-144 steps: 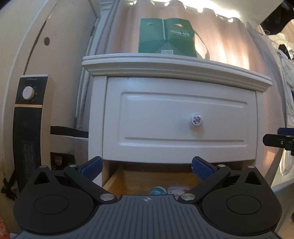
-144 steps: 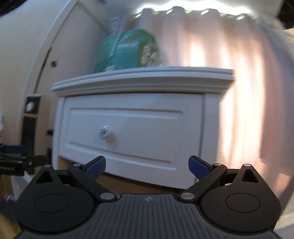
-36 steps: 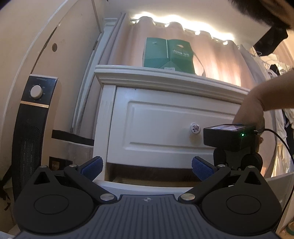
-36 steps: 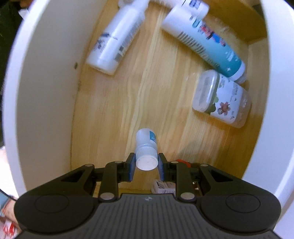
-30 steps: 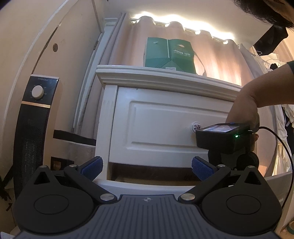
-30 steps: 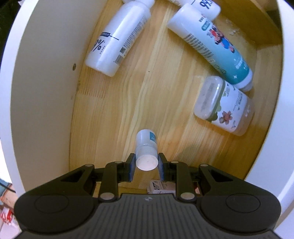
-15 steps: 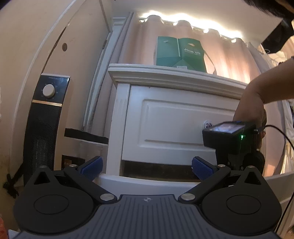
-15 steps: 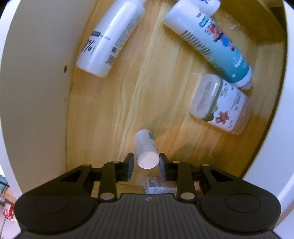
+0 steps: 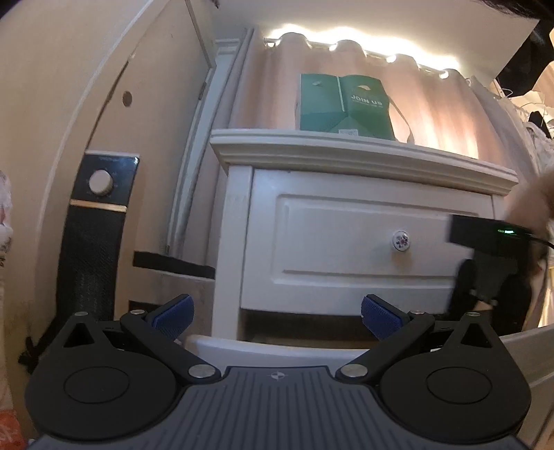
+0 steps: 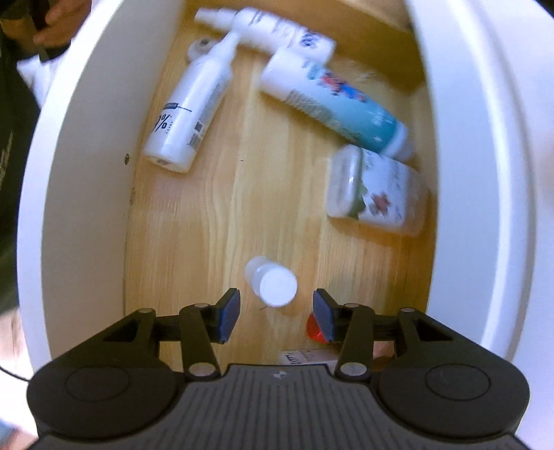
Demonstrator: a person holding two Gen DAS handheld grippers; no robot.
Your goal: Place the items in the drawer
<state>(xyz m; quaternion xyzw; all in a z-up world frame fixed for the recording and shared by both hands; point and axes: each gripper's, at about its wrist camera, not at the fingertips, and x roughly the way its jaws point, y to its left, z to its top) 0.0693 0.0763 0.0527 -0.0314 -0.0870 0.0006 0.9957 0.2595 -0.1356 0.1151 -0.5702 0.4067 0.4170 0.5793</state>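
In the right wrist view my right gripper [image 10: 277, 311] is open above the wooden floor of the open drawer [image 10: 221, 221]. A small white bottle [image 10: 273, 282] stands free between the fingers, touching neither pad. My left gripper [image 9: 277, 309] is open and empty, facing the white nightstand [image 9: 346, 242] from low down. The open lower drawer's front rim [image 9: 277, 348] sits just beyond its fingertips. The right gripper's body [image 9: 484, 256] shows at the right edge of the left wrist view.
In the drawer lie a white spray bottle [image 10: 188, 114], a white and teal tube [image 10: 332, 100], another white bottle [image 10: 277, 31], a clear jar [image 10: 377, 188], a red item [image 10: 315, 329] and a small box [image 10: 304, 358]. A green box [image 9: 344, 104] stands on the nightstand. A black heater [image 9: 93, 235] stands left.
My right gripper has opened and let go of the small white bottle, which now stands in the drawer. The right gripper has lifted a little. The left gripper shifted slightly left.
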